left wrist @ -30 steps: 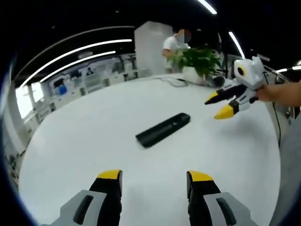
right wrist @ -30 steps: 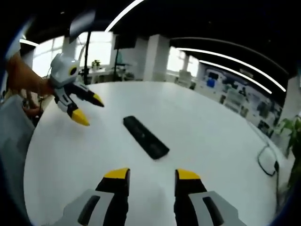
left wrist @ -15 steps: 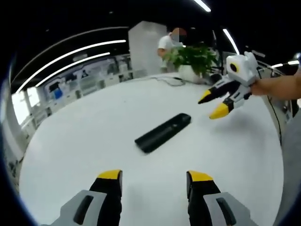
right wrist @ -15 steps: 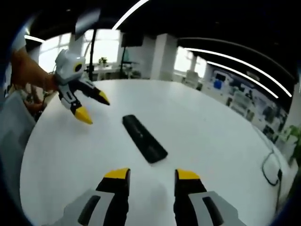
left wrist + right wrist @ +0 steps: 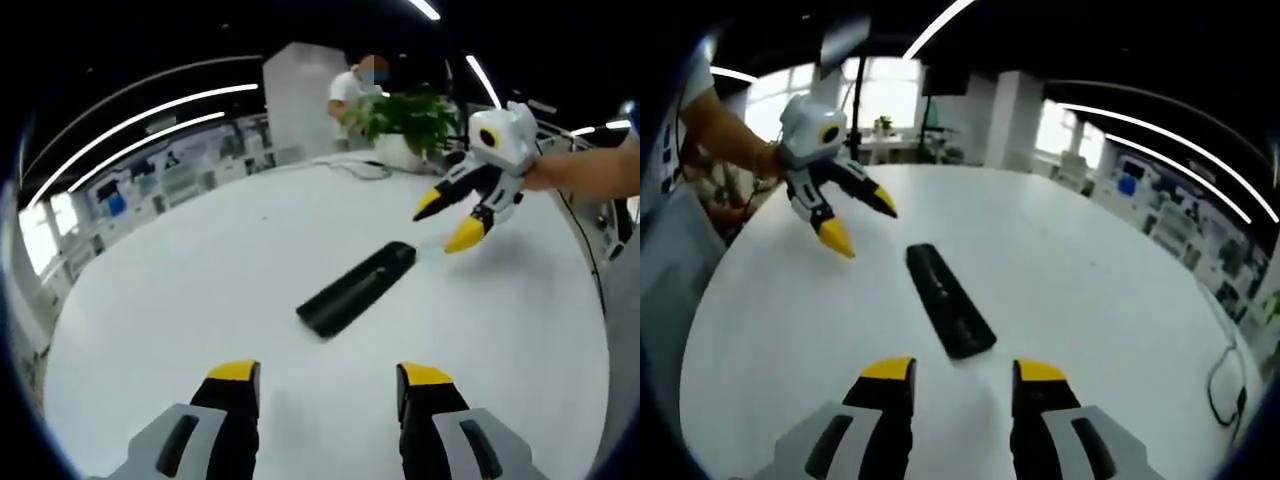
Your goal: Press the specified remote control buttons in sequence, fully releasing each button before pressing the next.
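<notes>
The black remote control (image 5: pixel 358 289) lay flat on the round white table (image 5: pixel 180 300), ahead of my left gripper (image 5: pixel 328 385) at about 12 o'clock, and likewise just past my right gripper (image 5: pixel 962 380) in the right gripper view (image 5: pixel 949 299). Both of my tools were spread and held nothing. My right gripper hung in the air near the remote's far end, at 2 o'clock in the left gripper view (image 5: pixel 448 223). No button was being pressed; I judged this the approach. Next I needed one tip lowered squarely onto the first button.
</notes>
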`<action>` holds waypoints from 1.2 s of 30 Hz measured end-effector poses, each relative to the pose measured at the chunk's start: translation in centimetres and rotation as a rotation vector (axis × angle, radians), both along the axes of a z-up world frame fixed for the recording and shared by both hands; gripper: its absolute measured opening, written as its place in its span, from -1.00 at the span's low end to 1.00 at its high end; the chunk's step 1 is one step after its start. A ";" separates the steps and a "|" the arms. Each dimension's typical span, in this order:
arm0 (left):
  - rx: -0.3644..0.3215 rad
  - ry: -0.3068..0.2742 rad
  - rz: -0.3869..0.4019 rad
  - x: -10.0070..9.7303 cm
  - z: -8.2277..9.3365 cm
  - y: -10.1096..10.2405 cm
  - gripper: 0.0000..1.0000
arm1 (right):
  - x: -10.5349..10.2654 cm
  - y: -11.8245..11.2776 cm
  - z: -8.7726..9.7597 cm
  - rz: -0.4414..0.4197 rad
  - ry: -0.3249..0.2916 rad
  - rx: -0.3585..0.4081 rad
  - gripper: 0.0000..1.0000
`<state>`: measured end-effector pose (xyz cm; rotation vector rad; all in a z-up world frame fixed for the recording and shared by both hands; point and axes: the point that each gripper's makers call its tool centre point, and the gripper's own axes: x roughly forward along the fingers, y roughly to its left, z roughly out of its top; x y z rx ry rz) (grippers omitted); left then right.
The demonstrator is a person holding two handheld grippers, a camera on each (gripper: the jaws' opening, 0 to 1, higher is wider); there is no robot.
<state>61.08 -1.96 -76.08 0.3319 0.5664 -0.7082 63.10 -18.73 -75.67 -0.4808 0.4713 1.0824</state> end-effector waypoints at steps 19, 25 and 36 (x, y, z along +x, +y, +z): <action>0.024 0.013 -0.144 2.3 0.1 -1.2 0.12 | 1.5 2.1 -0.7 0.134 0.070 -0.020 -0.29; 0.027 0.013 -0.199 2.7 -0.2 -2.0 0.10 | 2.1 2.5 -1.2 0.172 0.095 -0.048 -0.30; 0.058 0.013 -0.319 3.8 -0.6 -2.9 0.09 | 1.8 2.9 -2.1 0.241 0.125 -0.099 -0.29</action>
